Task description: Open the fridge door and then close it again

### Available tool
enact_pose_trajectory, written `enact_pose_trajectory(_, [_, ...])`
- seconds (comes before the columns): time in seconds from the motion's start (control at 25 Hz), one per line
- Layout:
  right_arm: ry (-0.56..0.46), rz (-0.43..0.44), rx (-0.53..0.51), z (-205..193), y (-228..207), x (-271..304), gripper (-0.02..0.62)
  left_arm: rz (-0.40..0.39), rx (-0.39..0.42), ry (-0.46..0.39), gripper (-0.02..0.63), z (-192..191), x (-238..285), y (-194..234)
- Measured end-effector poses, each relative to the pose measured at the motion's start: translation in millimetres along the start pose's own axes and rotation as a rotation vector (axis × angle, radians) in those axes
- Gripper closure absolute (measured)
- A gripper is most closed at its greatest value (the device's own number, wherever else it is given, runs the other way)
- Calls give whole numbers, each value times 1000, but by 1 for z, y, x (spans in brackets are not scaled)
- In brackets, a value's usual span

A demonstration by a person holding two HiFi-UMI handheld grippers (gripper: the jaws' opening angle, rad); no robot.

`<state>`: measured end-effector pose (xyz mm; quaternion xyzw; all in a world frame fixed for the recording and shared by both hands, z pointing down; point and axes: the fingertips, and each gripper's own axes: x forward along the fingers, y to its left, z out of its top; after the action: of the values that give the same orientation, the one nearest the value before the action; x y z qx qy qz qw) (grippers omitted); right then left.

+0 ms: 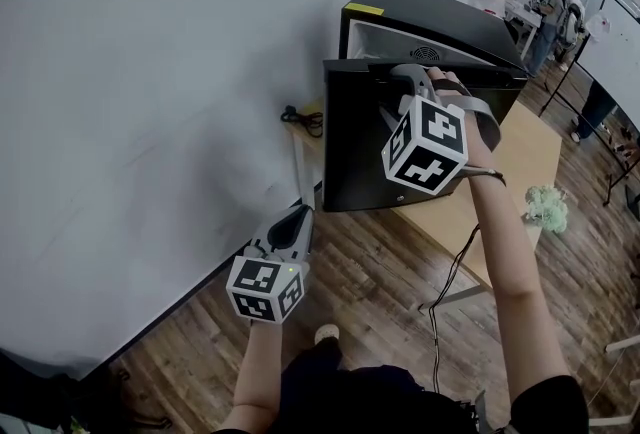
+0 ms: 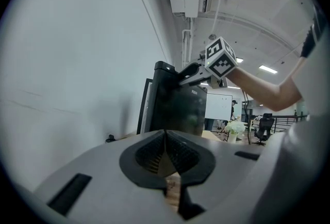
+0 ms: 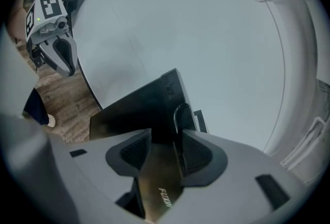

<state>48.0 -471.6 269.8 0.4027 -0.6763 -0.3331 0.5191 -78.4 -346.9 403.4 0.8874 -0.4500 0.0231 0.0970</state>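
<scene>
"Tongs first: what have the right tongs (image 1: 402, 80) got?"

"Jaws spread, one on either side of the top edge of the black fridge door (image 1: 352, 147). I can't see the pads pressing on it."

"And the left tongs (image 1: 298, 222)?"

"Jaws closed together on nothing. They're held low beside the white wall (image 1: 150, 72), well apart from the door."

"Where's the door?"

"Swung out from the small black fridge (image 1: 440, 17), with a pale strip of the inside showing behind it. It all sits on a light wooden table (image 1: 525, 157)."
</scene>
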Motion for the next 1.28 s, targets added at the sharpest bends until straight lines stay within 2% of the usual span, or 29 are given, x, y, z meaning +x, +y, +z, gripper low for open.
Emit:
enact_pose_trajectory(0.64, [-24, -29, -66, -12, 31, -67, 433, 31, 3, 11, 595, -14, -49, -59])
enact_pose_trajectory(1.28, [-91, -2, -128, -40, 54, -137, 428, -3, 23, 32, 595, -25, -71, -126])
